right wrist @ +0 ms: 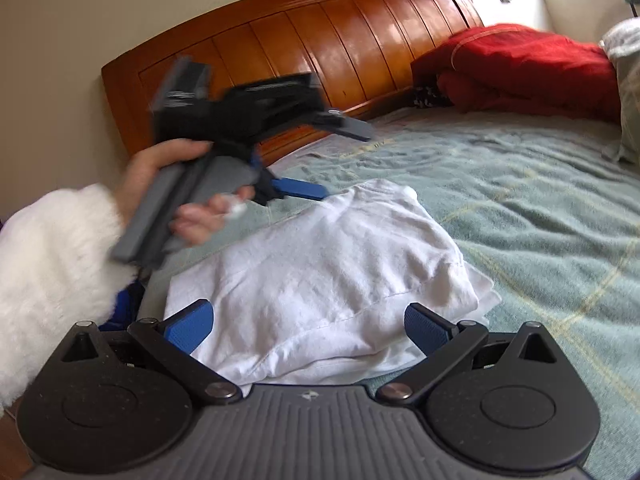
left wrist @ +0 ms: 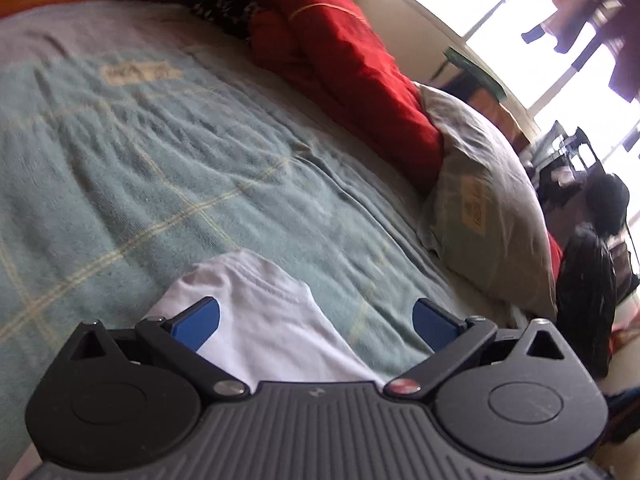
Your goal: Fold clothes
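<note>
A white garment (right wrist: 328,272) lies folded into a rough rectangle on the green checked bedspread (right wrist: 540,200). My right gripper (right wrist: 310,330) hovers open just above its near edge, blue pads wide apart, nothing between them. In the left wrist view one corner of the same white garment (left wrist: 264,320) shows under my left gripper (left wrist: 316,320), which is also open and holds nothing. The right wrist view shows the left gripper (right wrist: 304,190) from the side, held by a hand (right wrist: 168,192) in a fluffy white sleeve, above the garment's far left edge.
A red quilt (left wrist: 340,60) is heaped at the head of the bed beside a grey-green pillow (left wrist: 492,200). A wooden headboard (right wrist: 320,40) runs behind. Dark bags (left wrist: 584,280) stand on the floor past the bed's right edge. Clothes hang by the window (left wrist: 560,20).
</note>
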`<state>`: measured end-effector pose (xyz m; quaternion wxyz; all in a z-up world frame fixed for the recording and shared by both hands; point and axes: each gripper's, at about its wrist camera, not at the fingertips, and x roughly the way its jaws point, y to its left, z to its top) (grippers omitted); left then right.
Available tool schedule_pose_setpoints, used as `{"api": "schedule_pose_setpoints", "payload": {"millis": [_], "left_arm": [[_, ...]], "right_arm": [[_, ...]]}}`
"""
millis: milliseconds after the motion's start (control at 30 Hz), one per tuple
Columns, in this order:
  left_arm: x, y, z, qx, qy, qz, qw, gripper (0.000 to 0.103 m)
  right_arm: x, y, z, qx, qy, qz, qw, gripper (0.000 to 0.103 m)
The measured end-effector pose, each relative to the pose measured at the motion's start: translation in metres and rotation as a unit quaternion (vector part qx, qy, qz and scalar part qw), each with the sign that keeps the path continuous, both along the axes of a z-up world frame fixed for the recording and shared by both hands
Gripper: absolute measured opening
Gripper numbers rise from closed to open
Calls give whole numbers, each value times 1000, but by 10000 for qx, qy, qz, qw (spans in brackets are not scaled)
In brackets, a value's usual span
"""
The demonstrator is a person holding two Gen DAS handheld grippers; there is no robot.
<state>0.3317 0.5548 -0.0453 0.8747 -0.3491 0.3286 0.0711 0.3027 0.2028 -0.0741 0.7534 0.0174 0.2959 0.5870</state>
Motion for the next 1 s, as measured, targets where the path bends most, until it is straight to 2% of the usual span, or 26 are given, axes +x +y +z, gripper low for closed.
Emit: {"api": "schedule_pose_setpoints", "payload": {"millis": [67,133,233,300,367,500,633,800,900,1000], "left_arm": [[17,6,-12,4,106,69,9999,102],[28,7,-11,193,48,187,9996,102],[29,-1,4,506,-140,258,9983,102],[22,-10,14,559,-187,-11,9983,102],[11,-23,24,779,-49,-301,9965,102],[-25,-46,42,1372,289,-861,9864,102],[-78,-51,44,1359,439,-1131,9833,102],[-119,-33,9,1026,956,-743,9873,102],[-142,-26,16,930,872,-365,9912,102],[-175,-37,41,1169,639,-112,9910,102]], "right_arm": [[0,0,0,11,12,37,10000,103],[1,0,-1,13,40,44,10000,103],[5,-2,-2,70,160,44,9998,103],[8,-4,-3,121,241,19,9996,103],[9,-5,-2,143,264,-36,9995,103],[8,-6,-1,180,220,-107,9995,103],[10,-7,-1,204,244,-180,9993,103],[10,-4,-3,148,221,-201,9994,103],[8,-2,-2,79,125,-191,9997,103],[5,0,1,20,63,-172,9998,103]]}}
